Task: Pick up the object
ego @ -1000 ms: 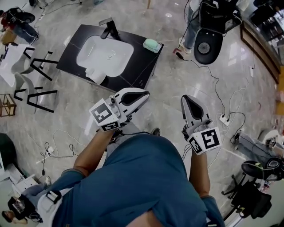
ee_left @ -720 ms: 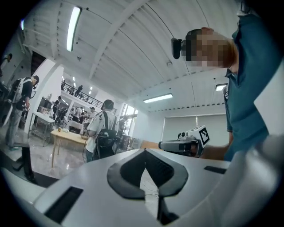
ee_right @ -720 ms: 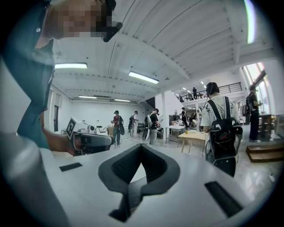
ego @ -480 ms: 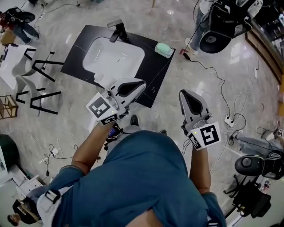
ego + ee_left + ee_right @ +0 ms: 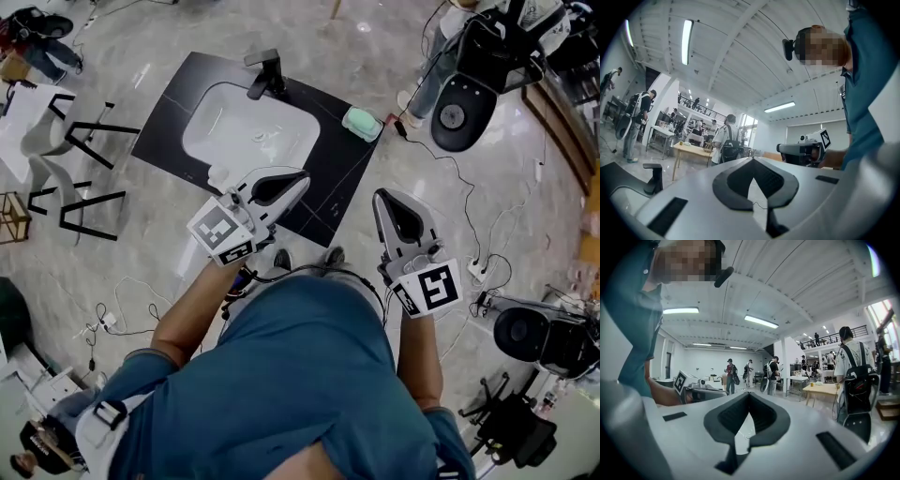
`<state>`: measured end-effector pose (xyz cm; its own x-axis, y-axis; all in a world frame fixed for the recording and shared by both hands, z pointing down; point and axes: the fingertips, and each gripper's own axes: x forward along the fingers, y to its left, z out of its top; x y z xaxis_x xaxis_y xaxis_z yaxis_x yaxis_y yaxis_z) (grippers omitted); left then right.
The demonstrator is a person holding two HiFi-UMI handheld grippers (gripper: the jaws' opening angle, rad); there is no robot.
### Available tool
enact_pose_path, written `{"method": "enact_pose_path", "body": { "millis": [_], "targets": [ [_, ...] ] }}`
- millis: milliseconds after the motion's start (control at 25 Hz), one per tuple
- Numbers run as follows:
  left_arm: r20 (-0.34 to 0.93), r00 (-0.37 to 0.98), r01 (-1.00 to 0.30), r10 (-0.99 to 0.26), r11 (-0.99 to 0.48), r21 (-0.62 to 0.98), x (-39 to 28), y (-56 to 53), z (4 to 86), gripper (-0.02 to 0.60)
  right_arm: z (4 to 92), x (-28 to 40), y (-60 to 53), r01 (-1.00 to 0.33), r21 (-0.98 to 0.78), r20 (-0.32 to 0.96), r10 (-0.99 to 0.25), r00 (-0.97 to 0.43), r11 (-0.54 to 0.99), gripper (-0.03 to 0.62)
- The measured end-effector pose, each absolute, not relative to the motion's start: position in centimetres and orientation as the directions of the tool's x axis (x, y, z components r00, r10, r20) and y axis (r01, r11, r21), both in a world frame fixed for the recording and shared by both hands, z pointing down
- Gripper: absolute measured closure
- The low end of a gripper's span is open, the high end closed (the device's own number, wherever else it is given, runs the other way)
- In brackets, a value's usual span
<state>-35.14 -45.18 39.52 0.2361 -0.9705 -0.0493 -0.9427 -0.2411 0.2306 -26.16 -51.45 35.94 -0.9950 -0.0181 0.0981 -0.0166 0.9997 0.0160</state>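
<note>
Your left gripper (image 5: pixel 302 178) is clenched, its jaws pressed together with nothing between them. Your right gripper (image 5: pixel 380 195) looks the same: tips meeting, empty. Both point roughly level, held out toward the near edge of the black countertop (image 5: pixel 323 202) rather than down at it. The object, which I take to be the mint-green block (image 5: pixel 361 123), sits on the counter's far right corner. It lies to the right of the white basin (image 5: pixel 248 136) and well apart from both grippers.

3 things could go wrong from here.

1. You reach in with the jaws closed and nudge the block off the corner, since it lies close to the edge.
2. You come in level and the lower jaw strikes the counter before the pads straddle the block.
3. The cable (image 5: pixel 450 173) trailing over the floor right of the counter catches your foot as you step closer.

Neither gripper view shows the block, so aim from the head view.
</note>
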Motion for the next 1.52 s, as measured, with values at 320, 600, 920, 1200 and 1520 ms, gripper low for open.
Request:
{"method": "enact_pose_path", "body": {
  "millis": [320,600,920,1200,1520],
  "targets": [
    [-0.041,0.082,-0.971,-0.996,-0.089,0.222,-37.8,-47.7,39.8,0.578,36.4,-29.4,-55.0,0.115,0.012,0.089,0.114,-0.99,0.993,0.58],
    [-0.018,-0.054,-0.984,-0.998,0.05,0.172,-39.3,-48.2,40.0,0.578,36.5,-31.7,-55.9,0.272,0.005,0.079,0.27,-0.96,0.962,0.58],
    [-0.006,-0.174,-0.975,-0.985,0.171,0.139,-41.7,-43.8,40.3,0.578,38.0,-33.3,-52.6,0.38,-0.011,0.097,0.379,-0.92,0.925,0.58],
    [0.034,-0.222,-0.966,-0.974,0.224,0.126,-45.8,-38.4,41.5,0.578,38.0,-36.0,-48.8,0.411,-0.004,0.118,0.408,-0.905,0.912,0.58],
    [0.149,-0.253,-0.949,-0.956,0.276,0.153,-49.9,-35.3,46.6,0.578,38.5,-37.8,-46.8,0.406,-0.006,0.145,0.402,-0.904,0.914,0.58]
  ]
}}
